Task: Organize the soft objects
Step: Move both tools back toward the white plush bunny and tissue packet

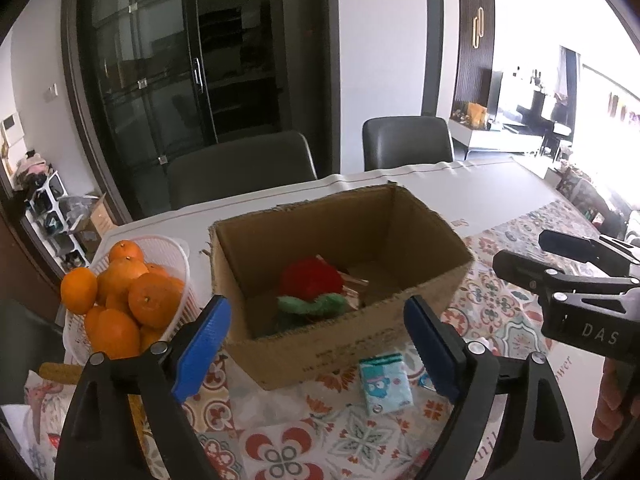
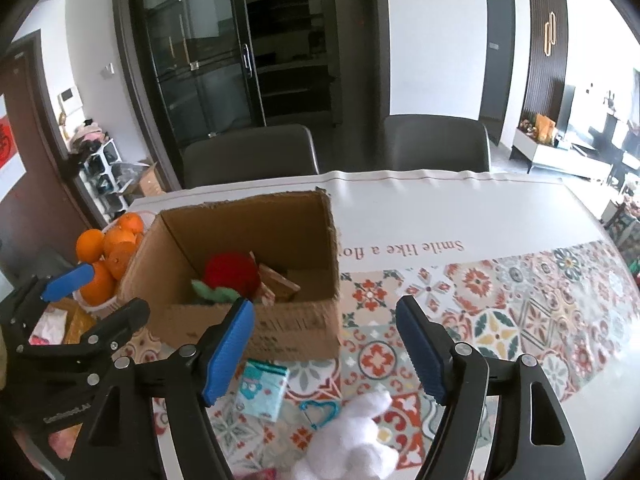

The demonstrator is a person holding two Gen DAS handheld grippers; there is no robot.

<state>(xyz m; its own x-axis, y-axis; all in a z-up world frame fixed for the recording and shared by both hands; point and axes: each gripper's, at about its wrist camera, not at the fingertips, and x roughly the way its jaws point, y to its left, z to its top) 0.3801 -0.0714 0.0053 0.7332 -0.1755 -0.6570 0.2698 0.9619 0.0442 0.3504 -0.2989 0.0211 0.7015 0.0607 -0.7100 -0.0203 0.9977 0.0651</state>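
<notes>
An open cardboard box [image 1: 420, 292] [image 2: 296, 320] stands on the patterned tablecloth. Inside lies a red and green plush toy [image 1: 310, 286] [image 2: 230, 278] beside small packets [image 2: 276, 286]. A light-blue tissue pack [image 1: 384, 384] [image 2: 262, 390] lies in front of the box. A white plush toy [image 2: 352, 444] with a blue heart-shaped clip [image 2: 320, 410] lies near the right gripper. My left gripper [image 1: 316, 344] is open and empty, just in front of the box. My right gripper [image 2: 324, 354] is open and empty, above the white plush, to the right of the box.
A white basket of oranges [image 1: 120, 300] [image 2: 106, 256] stands left of the box. Two grey chairs [image 1: 240, 168] [image 2: 436, 144] stand behind the table. The right gripper's body [image 1: 580, 292] is at the right; the left gripper's body [image 2: 68, 320] at the left.
</notes>
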